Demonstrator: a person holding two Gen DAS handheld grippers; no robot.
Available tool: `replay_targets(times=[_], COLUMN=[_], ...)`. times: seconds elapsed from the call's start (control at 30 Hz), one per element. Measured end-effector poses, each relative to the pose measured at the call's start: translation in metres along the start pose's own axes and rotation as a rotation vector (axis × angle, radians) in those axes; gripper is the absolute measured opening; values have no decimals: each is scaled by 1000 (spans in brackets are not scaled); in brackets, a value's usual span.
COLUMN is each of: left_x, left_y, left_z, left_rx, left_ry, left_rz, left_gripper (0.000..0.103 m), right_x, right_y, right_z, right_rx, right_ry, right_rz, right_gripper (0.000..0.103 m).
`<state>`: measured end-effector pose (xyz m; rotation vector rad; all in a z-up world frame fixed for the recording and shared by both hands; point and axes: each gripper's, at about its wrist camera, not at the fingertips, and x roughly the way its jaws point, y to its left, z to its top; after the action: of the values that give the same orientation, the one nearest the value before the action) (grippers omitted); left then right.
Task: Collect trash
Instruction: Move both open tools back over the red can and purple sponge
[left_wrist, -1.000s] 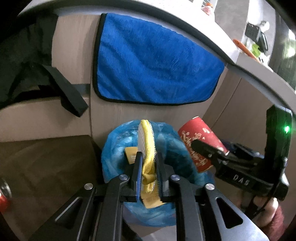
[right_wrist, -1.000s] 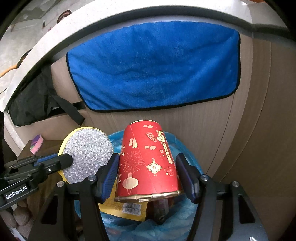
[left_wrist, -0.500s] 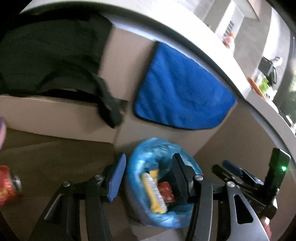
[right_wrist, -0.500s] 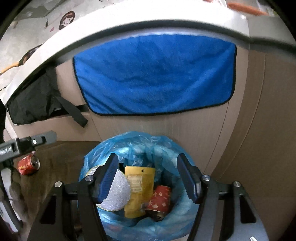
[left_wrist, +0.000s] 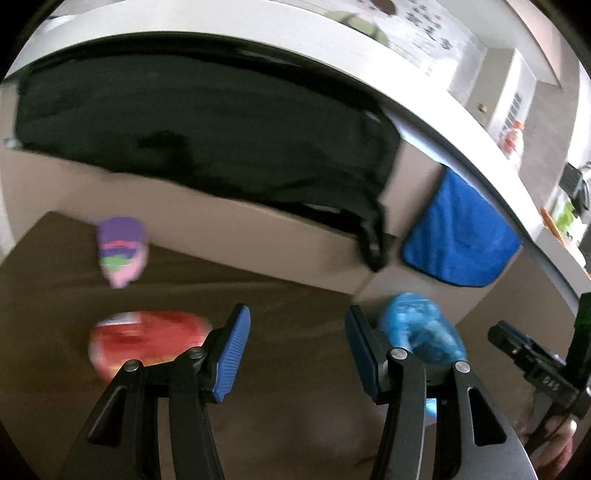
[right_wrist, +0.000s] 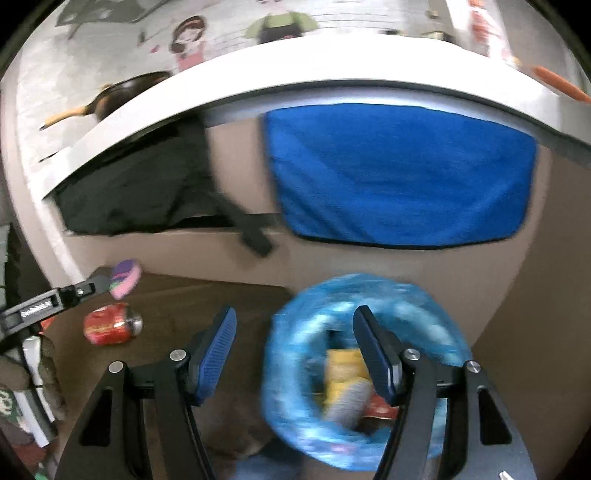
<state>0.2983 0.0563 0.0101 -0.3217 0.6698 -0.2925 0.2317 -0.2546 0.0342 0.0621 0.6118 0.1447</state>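
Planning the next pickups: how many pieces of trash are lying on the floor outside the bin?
2. A red can lies on its side left of the blue-lined bin; a purple-pink item sits beyond it near the cabinet base. More may be hidden out of frame.

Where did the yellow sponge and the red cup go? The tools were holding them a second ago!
Both were dropped into the blue trash bag; the yellow sponge shows inside. The left tool and right tool are now open and empty, and both have swung left toward the red can and the purple-pink item on the floor. The blue towel and black bag stayed put.
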Motion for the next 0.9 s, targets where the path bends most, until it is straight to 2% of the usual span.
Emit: replay_targets(times=[0.2, 0.43, 0.7, 0.9], left_x=[-44, -72, -71, -58], left_y=[90, 178, 226, 242], left_z=[-3, -15, -27, -24], left_rx=[-69, -190, -222, -237], left_ry=[-37, -69, -36, 2], left_rz=[106, 194, 200, 173], left_gripper=[55, 55, 55, 55], right_x=[16, 60, 111, 149], right_y=[71, 166, 249, 289], right_z=[3, -4, -19, -18], right_rx=[-109, -260, -378, -466], right_ry=[42, 149, 242, 276], right_rz=[90, 225, 335, 357], right_gripper=[66, 66, 66, 66])
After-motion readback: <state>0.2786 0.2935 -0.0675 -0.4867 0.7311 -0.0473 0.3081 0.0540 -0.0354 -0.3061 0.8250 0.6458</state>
